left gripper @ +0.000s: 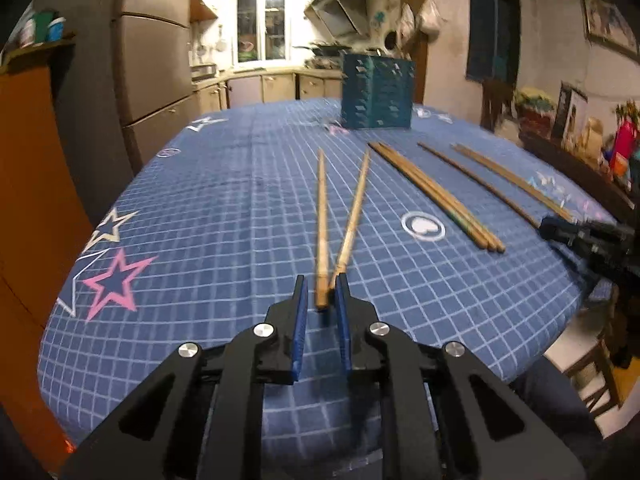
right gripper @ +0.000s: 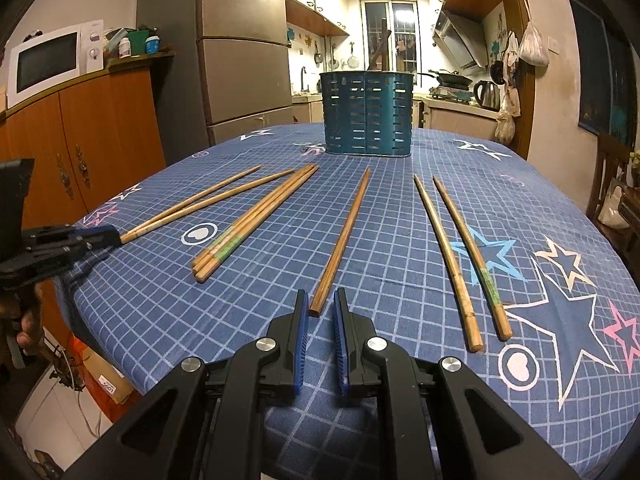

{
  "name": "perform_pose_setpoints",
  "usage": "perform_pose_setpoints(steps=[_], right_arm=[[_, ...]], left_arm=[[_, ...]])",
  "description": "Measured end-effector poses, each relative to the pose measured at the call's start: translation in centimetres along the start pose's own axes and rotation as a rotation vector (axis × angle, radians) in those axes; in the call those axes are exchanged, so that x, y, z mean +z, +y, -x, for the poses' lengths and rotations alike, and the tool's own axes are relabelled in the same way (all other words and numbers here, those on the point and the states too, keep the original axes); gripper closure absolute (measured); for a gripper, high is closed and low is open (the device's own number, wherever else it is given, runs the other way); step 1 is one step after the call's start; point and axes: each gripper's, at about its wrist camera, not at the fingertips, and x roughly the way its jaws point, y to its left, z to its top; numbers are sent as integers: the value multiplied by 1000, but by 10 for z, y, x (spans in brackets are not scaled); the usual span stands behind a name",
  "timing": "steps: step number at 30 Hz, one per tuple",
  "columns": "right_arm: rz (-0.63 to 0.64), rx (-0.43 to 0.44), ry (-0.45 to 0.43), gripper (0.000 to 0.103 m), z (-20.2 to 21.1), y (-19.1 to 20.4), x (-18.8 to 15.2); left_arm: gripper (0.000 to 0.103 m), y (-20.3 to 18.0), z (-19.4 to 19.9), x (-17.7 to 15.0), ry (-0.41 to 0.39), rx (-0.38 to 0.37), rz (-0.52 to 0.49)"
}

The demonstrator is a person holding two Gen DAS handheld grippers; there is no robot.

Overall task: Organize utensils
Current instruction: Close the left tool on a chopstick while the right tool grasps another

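Left wrist view. Your left tool (left gripper: 321,294) sits low over the near edge of the counter (left gripper: 208,216), its blue pads (left gripper: 301,332) parted and the butt ends of a pale chopstick pair (left gripper: 338,220) lying between them; you cannot tell from here whether the pads press the wood. The two sticks meet at the tool and spread toward the teal slotted holder (left gripper: 376,94), which stands upright at the far side of the counter. To the right lie a tight bundle of chopsticks (left gripper: 436,194) and further separate sticks. Your right tool (left gripper: 584,236) shows at the right edge. Bare cloth lies to the left.

Right wrist view. Your right tool (right gripper: 321,308) hovers released, pads apart, with the near end of a single dark chopstick (right gripper: 340,244) just ahead of the gap, untouched. A right-hand pair (right gripper: 460,256) lies well apart from it; the bundle (right gripper: 252,224) and pale pair (right gripper: 200,204) lie left, the latter's ends at your left tool (right gripper: 96,236). The holder (right gripper: 366,114) stands beyond, holding dark utensils. Open cloth surrounds the single stick.
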Motion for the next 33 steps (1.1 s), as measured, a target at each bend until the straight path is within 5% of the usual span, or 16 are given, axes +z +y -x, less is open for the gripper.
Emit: perform_pose_setpoints(steps=[3, 10, 33], right_arm=[[3, 2, 1, 88, 0, -2, 0], [-11, 16, 10, 88, -1, -5, 2], [-5, 10, -12, 88, -2, -5, -1]], left_arm=[[91, -11, 11, 7, -46, -34, -50], [91, -30, -19, 13, 23, -28, -173], [93, -28, -29, 4, 18, -22, -151]])
